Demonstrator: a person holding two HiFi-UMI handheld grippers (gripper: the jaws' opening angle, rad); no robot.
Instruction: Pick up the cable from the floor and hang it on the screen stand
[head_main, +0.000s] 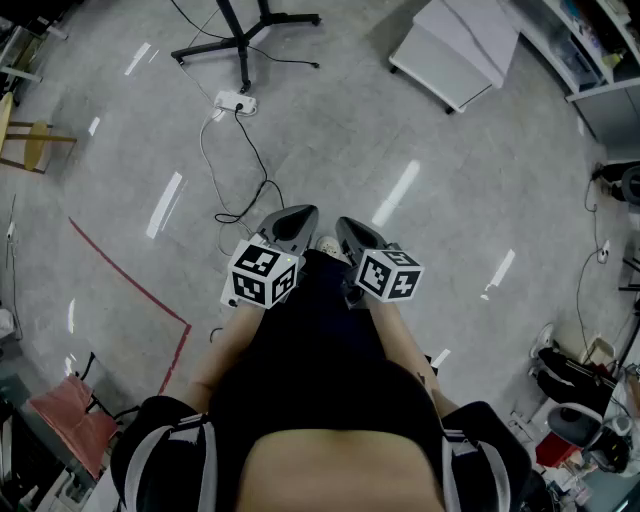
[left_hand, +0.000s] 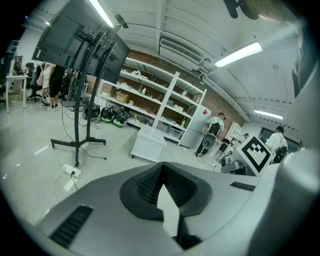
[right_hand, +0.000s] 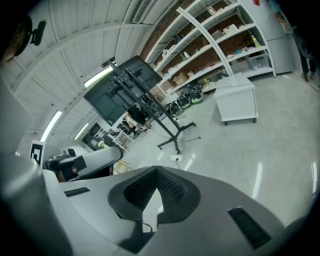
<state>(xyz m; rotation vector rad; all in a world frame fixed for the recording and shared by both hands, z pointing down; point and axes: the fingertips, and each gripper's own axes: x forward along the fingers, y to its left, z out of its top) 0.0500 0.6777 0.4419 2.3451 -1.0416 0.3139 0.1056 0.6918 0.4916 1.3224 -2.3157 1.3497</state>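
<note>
Close to you, your left tongs (head_main: 298, 216) and your right tongs (head_main: 351, 227) stick out side by side over your dark clothes, and both point a bit down at the floor (head_main: 450, 200). In the left gripper view the left tongs (left_hand: 162, 168) are clenched, tip against tip, with nothing in them. In the right gripper view the right tongs (right_hand: 157, 173) are clenched the same way and hold nothing. The black cable (head_main: 258, 158) lies on the floor just in front of the left tongs, and no tongs touch it. It curls in a loop near the tips and then runs away from you to a white power strip (head_main: 237, 101). The power strip lies beside the foot of the screen stand (head_main: 245, 35). In the left gripper view the screen stand (left_hand: 77, 100) is tall and black, with dark screens at the top. To your right, well apart from the stand, sits a low white cabinet (head_main: 460, 50). A thin red line (head_main: 130, 285) runs over the floor on your left. Far back, white shelves (left_hand: 160, 105) stand along the wall.
</note>
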